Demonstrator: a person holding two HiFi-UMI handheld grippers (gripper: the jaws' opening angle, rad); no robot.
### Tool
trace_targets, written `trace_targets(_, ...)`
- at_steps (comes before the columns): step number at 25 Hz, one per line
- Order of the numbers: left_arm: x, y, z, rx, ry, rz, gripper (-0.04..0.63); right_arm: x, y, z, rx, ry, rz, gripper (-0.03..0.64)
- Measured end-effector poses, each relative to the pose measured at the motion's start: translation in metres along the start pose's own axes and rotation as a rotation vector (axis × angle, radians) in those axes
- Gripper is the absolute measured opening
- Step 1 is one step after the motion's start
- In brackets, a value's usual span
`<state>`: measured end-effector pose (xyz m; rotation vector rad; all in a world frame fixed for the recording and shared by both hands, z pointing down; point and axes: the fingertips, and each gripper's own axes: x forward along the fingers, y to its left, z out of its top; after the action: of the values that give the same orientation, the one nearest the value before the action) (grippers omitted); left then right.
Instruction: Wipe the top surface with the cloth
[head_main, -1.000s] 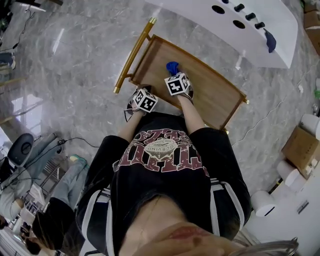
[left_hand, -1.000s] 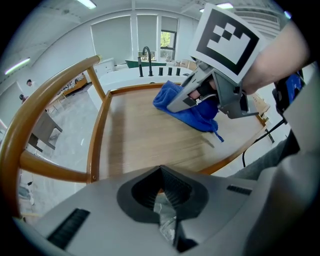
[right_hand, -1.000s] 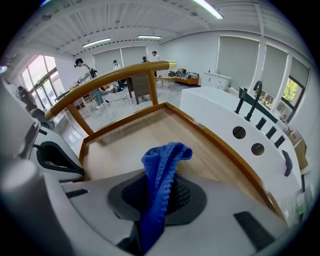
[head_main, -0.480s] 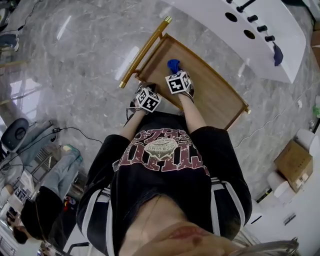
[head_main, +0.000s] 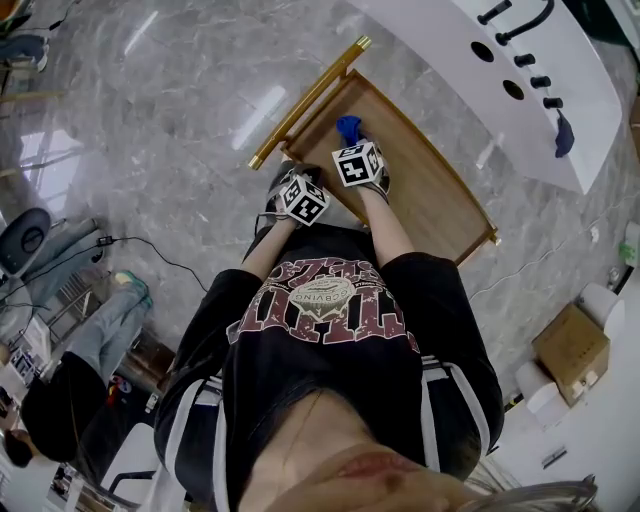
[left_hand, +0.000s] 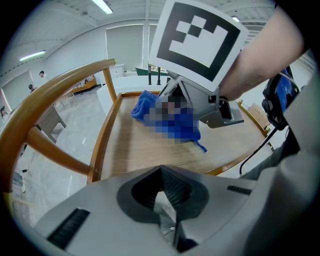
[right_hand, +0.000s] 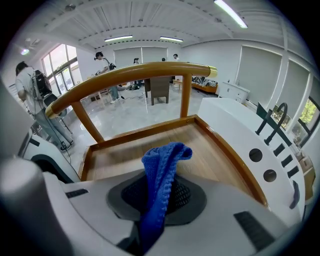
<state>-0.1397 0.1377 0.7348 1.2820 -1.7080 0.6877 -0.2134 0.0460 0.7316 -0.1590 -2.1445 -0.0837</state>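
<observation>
A blue cloth (head_main: 347, 126) lies bunched on the wooden top (head_main: 430, 190) of a cart with a gold handle (head_main: 310, 100). My right gripper (head_main: 351, 140) is shut on the cloth and holds it down on the wood near the handle end. In the right gripper view the cloth (right_hand: 162, 170) sticks up from between the jaws of that gripper (right_hand: 159, 202), over the wooden top (right_hand: 125, 150). My left gripper (head_main: 288, 176) hovers at the near-left edge of the top, and its own view shows this left gripper (left_hand: 163, 194) shut on nothing, looking across at the cloth (left_hand: 142, 105).
A raised wooden rim (right_hand: 235, 160) runs round the top, and the handle bar (right_hand: 130, 75) arches above its far end. A white counter with black holes and a tap (head_main: 520, 70) stands just beyond. A cardboard box (head_main: 570, 350) and a seated person (head_main: 90, 370) are on the marble floor.
The right gripper has slid the cloth a little across the top towards the handle side. The left gripper has kept its place beside the near edge.
</observation>
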Motion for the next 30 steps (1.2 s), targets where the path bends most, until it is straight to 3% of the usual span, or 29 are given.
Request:
trace_targets(9, -0.003, 0.001, -0.001, -0.037, -0.015, -0.032, 0.049, 0.010, 0.013, 0.017, -0.062, -0.006, 0.020, 0.064)
trace_targets(18, -0.017, 0.029, -0.001, -0.164, -0.016, 0.043, 0.049, 0.021, 0.029, 0.035, -0.090, -0.016, 0.037, 0.064)
trace_targets(30, -0.026, 0.043, -0.041, -0.246, 0.001, 0.089, 0.049, 0.029, 0.050, 0.046, -0.140, -0.026, 0.051, 0.064)
